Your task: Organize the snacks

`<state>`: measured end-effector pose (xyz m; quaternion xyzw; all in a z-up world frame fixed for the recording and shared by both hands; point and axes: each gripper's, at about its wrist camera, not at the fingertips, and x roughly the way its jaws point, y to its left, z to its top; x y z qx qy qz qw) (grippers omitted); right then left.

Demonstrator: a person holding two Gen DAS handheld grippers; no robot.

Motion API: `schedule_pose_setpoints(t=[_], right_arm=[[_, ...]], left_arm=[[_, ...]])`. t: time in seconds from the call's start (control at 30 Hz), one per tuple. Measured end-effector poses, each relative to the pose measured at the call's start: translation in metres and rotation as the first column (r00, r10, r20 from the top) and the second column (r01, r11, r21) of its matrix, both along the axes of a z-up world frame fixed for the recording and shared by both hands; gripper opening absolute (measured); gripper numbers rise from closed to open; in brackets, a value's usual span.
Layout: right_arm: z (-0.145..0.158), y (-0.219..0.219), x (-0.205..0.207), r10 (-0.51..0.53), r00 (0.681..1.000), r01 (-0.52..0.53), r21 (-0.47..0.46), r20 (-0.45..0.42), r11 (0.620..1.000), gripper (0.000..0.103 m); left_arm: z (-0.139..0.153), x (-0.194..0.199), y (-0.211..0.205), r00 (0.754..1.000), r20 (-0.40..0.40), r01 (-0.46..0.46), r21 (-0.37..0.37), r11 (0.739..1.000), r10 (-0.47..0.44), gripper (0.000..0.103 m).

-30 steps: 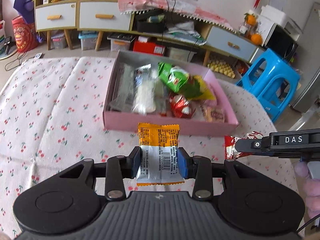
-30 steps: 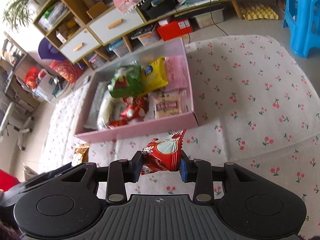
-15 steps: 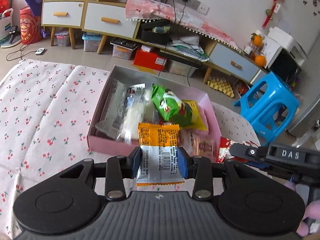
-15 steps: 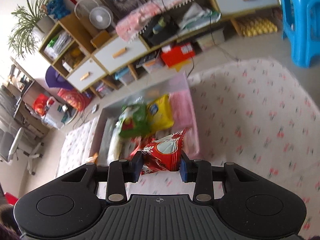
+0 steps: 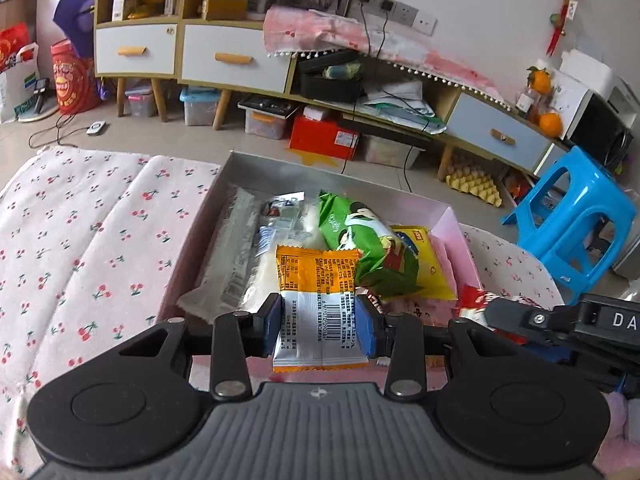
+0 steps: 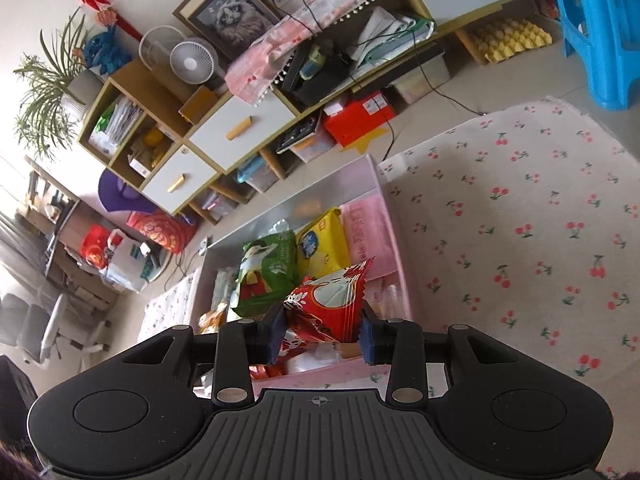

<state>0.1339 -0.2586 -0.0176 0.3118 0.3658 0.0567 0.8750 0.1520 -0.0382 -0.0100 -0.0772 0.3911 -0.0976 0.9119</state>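
Observation:
My left gripper (image 5: pixel 319 330) is shut on an orange and white snack packet (image 5: pixel 316 280), held over the near part of the pink box (image 5: pixel 460 236). My right gripper (image 6: pixel 322 338) is shut on a red snack packet (image 6: pixel 332 304), also above the box's (image 6: pixel 394 248) near end. Inside the box lie a green bag (image 5: pixel 360 240), a yellow bag (image 5: pixel 424 264) and clear wrapped packets (image 5: pixel 236 256). In the left wrist view the right gripper (image 5: pixel 560 328) shows at the right edge with the red packet (image 5: pixel 470 300).
The box sits on a white cloth with a cherry print (image 5: pixel 88 240), which spreads wide on both sides. Beyond the table's far edge are a low cabinet with drawers (image 5: pixel 236 60), a red carton (image 5: pixel 324 138) on the floor and a blue plastic stool (image 5: pixel 568 220).
Both grippers have moved forward toward the box, from over the cloth in front of it to above its near end. Each has kept its packet. The right gripper has rolled a little.

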Motion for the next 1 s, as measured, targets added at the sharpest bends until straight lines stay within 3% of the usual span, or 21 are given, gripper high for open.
schedule_pose_setpoints(t=[0.17, 0.53, 0.57, 0.63, 0.67, 1.0], right_arm=[[-0.007, 0.011, 0.004, 0.016, 1.0, -0.017, -0.049, -0.018, 0.999, 0.036], [-0.01, 0.016, 0.008, 0.038, 0.999, -0.038, -0.037, -0.012, 0.999, 0.04], [-0.009, 0.016, 0.007, 0.035, 0.999, -0.035, -0.036, -0.005, 0.999, 0.041], [-0.006, 0.014, 0.007, 0.019, 1.0, -0.019, -0.037, -0.001, 0.999, 0.066], [-0.005, 0.013, 0.006, 0.01, 1.0, -0.009, -0.036, 0.008, 0.999, 0.07], [0.001, 0.007, 0.003, -0.005, 1.0, 0.005, -0.054, 0.002, 0.999, 0.075]], left_arm=[[-0.006, 0.003, -0.004, 1.0, 0.012, -0.012, 0.019, 1.0, 0.012, 0.036], [-0.008, 0.003, -0.01, 0.999, 0.016, -0.029, 0.06, 0.998, 0.028, 0.037], [-0.008, 0.002, -0.01, 0.999, 0.018, -0.033, 0.063, 0.997, 0.032, 0.04], [-0.009, 0.005, -0.012, 0.999, 0.017, -0.038, 0.079, 0.996, 0.037, 0.058], [-0.009, 0.005, -0.012, 0.999, 0.014, -0.033, 0.081, 0.996, 0.032, 0.071], [-0.002, 0.002, -0.01, 1.0, -0.007, -0.012, 0.092, 0.996, 0.013, 0.091]])
